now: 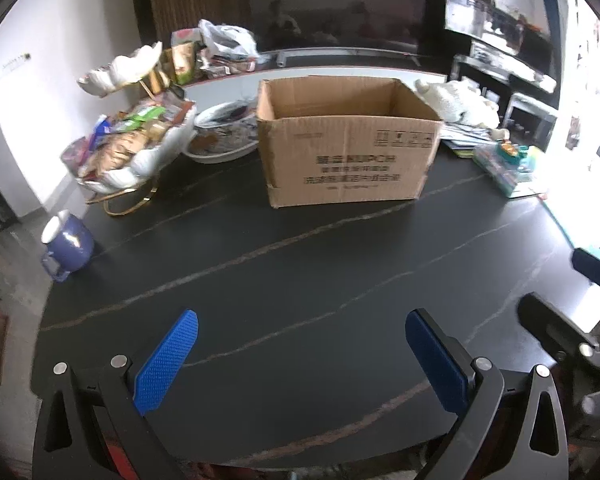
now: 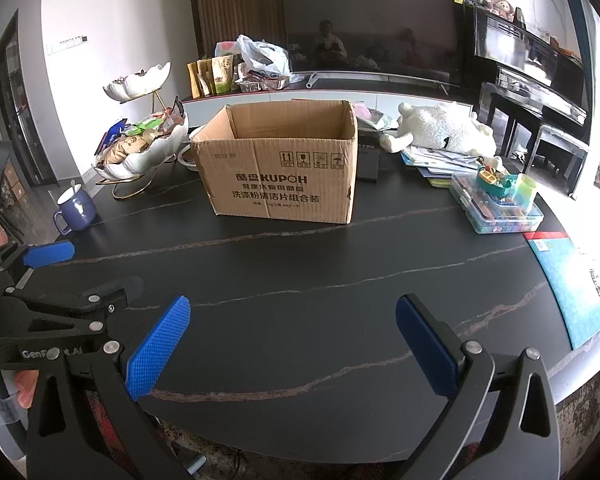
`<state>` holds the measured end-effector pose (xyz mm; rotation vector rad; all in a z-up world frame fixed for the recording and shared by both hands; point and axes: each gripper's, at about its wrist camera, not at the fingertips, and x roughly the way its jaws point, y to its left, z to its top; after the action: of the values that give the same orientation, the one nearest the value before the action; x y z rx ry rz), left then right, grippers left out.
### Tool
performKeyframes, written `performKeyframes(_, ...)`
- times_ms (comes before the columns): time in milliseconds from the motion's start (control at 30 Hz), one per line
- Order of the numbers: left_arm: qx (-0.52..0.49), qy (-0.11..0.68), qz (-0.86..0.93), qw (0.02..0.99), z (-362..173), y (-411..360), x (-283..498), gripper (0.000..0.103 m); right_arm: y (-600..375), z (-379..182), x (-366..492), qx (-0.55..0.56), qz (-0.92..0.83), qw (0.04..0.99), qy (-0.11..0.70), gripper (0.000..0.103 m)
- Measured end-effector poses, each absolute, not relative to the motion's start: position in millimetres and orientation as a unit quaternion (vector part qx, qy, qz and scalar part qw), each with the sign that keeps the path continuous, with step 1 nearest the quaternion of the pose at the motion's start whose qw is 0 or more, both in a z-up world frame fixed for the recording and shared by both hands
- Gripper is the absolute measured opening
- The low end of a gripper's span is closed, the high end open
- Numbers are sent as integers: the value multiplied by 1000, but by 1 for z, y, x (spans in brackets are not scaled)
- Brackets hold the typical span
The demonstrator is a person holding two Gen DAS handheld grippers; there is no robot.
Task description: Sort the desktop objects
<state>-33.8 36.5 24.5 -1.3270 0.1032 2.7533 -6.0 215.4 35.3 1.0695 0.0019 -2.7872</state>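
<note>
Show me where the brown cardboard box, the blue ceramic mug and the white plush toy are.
brown cardboard box [image 2: 284, 184]: right wrist view, printed front.
blue ceramic mug [image 2: 78, 208]: right wrist view, body.
white plush toy [image 2: 448, 128]: right wrist view, back.

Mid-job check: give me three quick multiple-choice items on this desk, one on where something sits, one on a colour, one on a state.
1. Where is the mug relative to the box?
A. left of it
B. inside it
C. right of it

2. What colour is the mug?
A. red
B. blue
C. green

3. How are the two grippers?
A. both open
B. both shut
C. one holds a book

Answers: 1 A, it stands near the table's left edge. 2 B, blue outside, white inside. 3 A, left gripper and right gripper have fingers wide apart, holding nothing.
</note>
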Motion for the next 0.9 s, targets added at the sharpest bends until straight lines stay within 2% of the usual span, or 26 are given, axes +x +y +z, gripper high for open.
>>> performKeyframes(900,-439,29,898,23,22,31,-35,102,214,36,-5,356,-931,79,3,102)
